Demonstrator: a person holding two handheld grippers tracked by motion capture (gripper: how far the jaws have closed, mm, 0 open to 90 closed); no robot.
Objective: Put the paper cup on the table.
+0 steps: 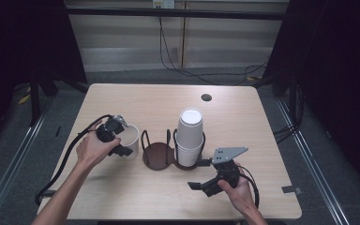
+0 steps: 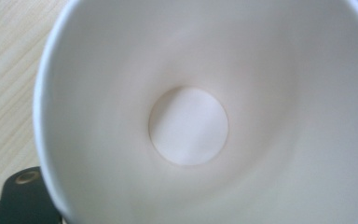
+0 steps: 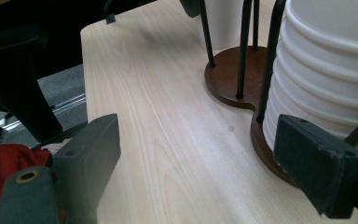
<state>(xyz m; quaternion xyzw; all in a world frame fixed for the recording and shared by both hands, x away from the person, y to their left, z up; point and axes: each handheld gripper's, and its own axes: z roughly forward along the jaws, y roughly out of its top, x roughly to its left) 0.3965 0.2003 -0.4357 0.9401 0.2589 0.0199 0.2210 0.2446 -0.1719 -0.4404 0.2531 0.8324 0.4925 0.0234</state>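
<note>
White cup [image 2: 188,126], dark brown holder [image 1: 157,155], pale wood-grain table [image 1: 243,117]

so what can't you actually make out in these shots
- Left gripper grip on the single cup: hand hides the jaws in the high view; the cup's inside crowds its own view.
- Count of the cup stack: rims too small in the high view, cut off in the right gripper view.

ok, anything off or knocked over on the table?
Nothing stands out. The cup stack sits upright in the holder, the single cup at the left tongs stands upright and empty, no spills.
</note>
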